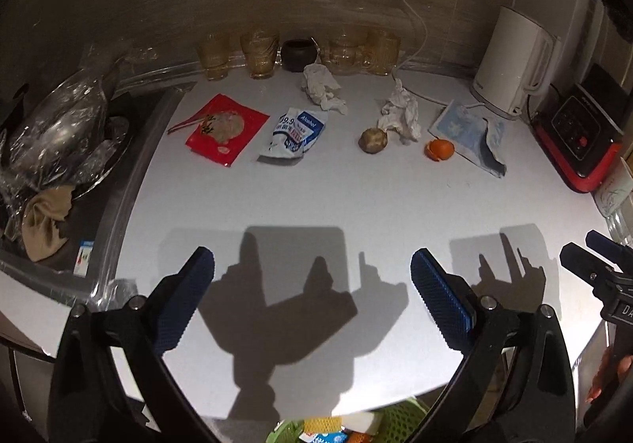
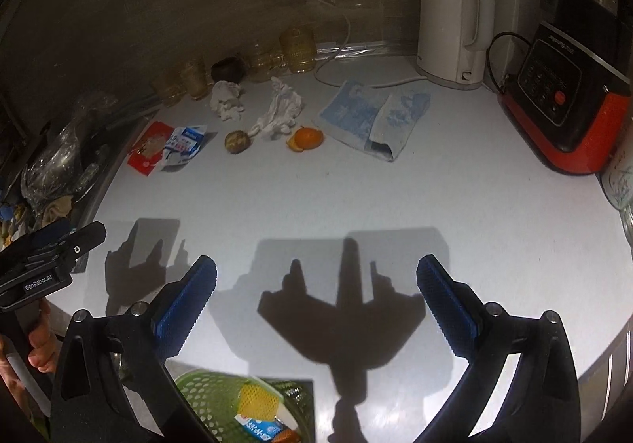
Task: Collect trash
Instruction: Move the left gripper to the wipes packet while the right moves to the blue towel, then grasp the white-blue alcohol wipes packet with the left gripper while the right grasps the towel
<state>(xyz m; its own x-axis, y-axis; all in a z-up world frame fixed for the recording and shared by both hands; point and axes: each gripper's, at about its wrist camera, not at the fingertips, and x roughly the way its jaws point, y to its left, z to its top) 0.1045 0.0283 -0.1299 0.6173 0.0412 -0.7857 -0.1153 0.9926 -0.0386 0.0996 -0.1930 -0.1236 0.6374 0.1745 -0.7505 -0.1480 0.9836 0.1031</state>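
Trash lies in a row at the back of the white counter (image 1: 316,197): a red packet (image 1: 225,128), a white alcohol-wipe packet (image 1: 294,132), two crumpled tissues (image 1: 322,86) (image 1: 401,112), a brown round fruit (image 1: 372,140), an orange peel (image 1: 439,149) and a blue-white wrapper (image 1: 470,132). The same row shows in the right wrist view, with the orange peel (image 2: 304,138) in the middle. My left gripper (image 1: 312,269) is open and empty above the counter's front. My right gripper (image 2: 316,272) is open and empty beside it. A green basket (image 2: 221,399) with trash sits below the front edge.
A white kettle (image 1: 514,63) and a red-black appliance (image 2: 569,102) stand at the right. Amber glasses (image 1: 259,53) and a dark pot (image 1: 296,54) line the back wall. A sink (image 1: 63,150) with plastic-wrapped ware and a cloth is at the left.
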